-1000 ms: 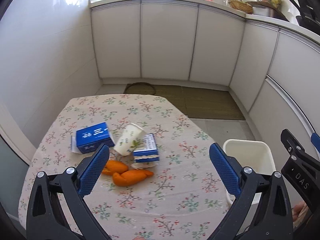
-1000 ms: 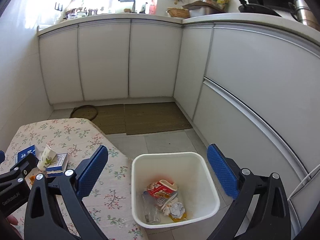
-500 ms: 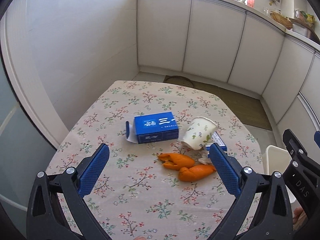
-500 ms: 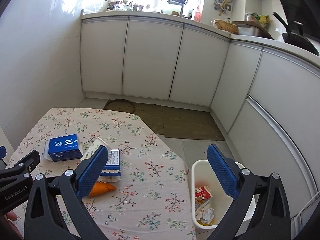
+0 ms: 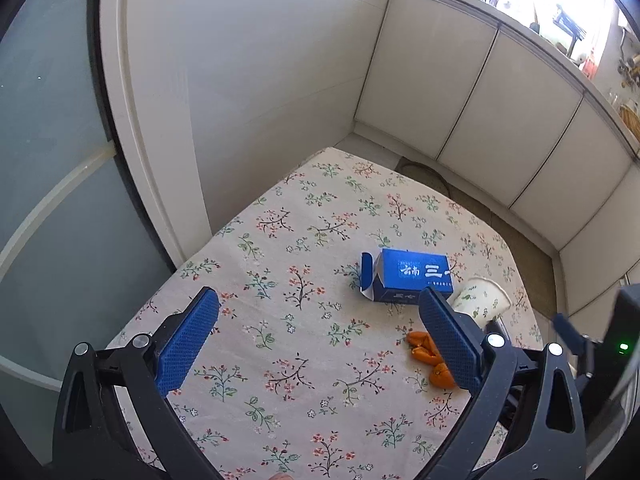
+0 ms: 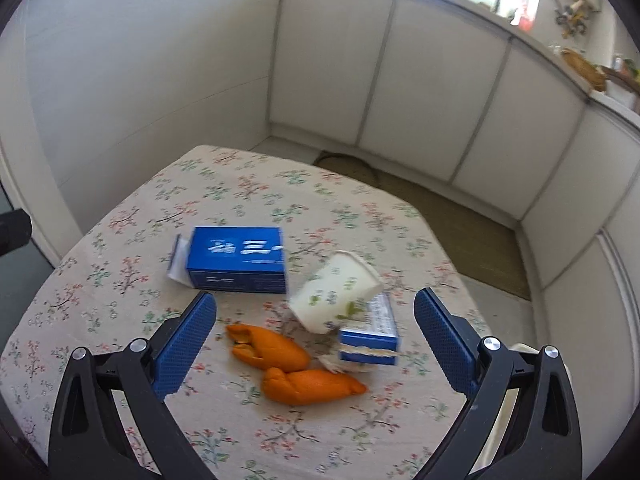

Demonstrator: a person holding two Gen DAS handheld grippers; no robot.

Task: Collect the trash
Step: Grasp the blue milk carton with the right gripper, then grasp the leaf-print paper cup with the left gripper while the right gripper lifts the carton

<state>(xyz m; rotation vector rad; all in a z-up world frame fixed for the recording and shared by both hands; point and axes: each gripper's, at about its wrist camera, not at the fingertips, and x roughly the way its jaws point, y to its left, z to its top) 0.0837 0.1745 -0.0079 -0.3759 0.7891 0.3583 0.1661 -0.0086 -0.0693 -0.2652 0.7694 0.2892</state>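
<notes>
- From the right wrist the whole litter on the flowered tablecloth (image 6: pixel 120 280) is in sight: a big blue box (image 6: pixel 238 260), a tipped paper cup (image 6: pixel 334 292), a smaller blue-and-white carton (image 6: pixel 370 334) and two pieces of orange peel (image 6: pixel 288 368).
- From the left wrist the smaller carton cannot be made out, and only part of the orange peel (image 5: pixel 426 354) and paper cup (image 5: pixel 480 300) shows past the blue pad; the frosted glass door (image 5: pixel 48 200) appears only here.
- The big blue box (image 5: pixel 408 276) lies flat with white lettering on top and an end flap hanging open.
- The cup lies on its side, mouth towards the cabinets (image 6: pixel 400 80), leaning on the smaller carton; crumpled white paper sits under that carton.
- The peel lies just in front of the cup and carton.
- The right gripper (image 6: pixel 316 344) hangs spread wide above the peel and carton, gripping nothing.
- The left gripper (image 5: pixel 320 340) is likewise spread wide and empty, over bare cloth.
</notes>
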